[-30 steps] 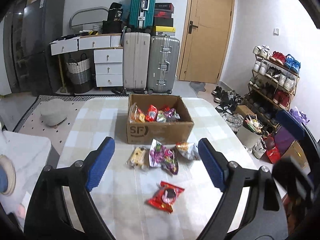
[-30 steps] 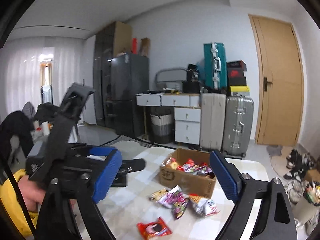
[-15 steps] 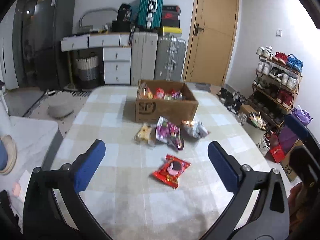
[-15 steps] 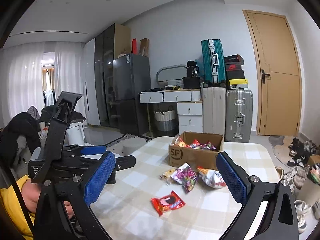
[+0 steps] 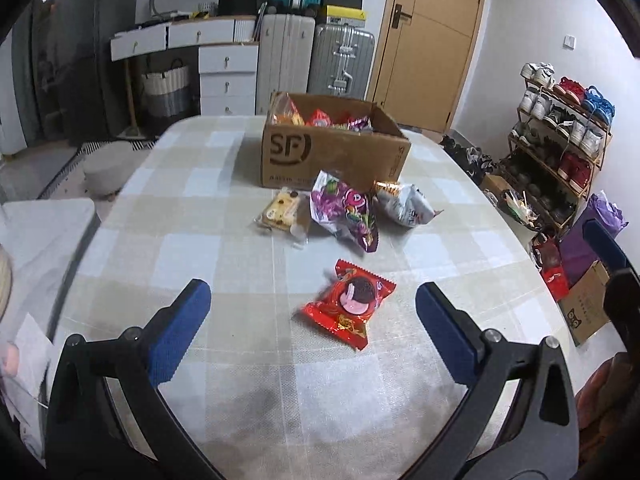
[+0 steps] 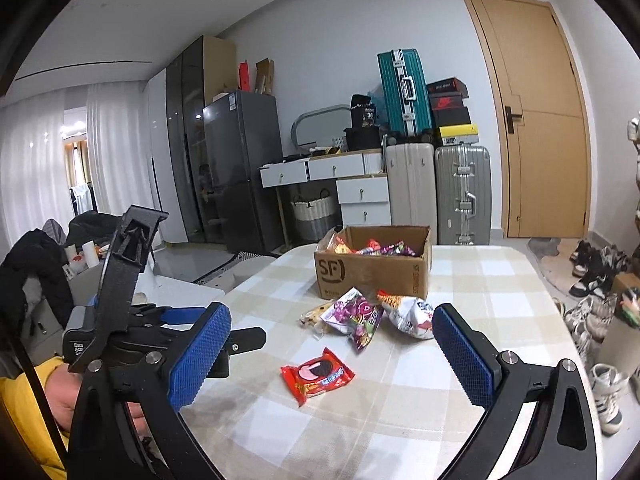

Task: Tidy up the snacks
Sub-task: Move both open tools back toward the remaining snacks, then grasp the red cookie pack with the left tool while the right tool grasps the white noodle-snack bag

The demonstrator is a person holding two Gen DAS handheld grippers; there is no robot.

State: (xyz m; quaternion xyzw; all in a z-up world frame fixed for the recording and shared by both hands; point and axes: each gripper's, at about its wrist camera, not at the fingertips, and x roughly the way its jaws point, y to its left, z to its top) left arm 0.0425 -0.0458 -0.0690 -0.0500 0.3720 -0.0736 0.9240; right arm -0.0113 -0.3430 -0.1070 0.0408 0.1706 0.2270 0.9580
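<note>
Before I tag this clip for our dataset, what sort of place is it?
Most likely a home's living or dining area by the entrance: a checked-cloth table, stacked suitcases, a shoe rack and a fridge.

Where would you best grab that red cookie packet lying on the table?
Across the flat red cookie packet, pinching its crimped near edge from above. It lies flat and alone, nearest the open left hand-held gripper, so a low, downward approach probably suits.

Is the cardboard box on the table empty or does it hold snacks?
Not empty: the cardboard box holds several colourful snack packets.
</note>
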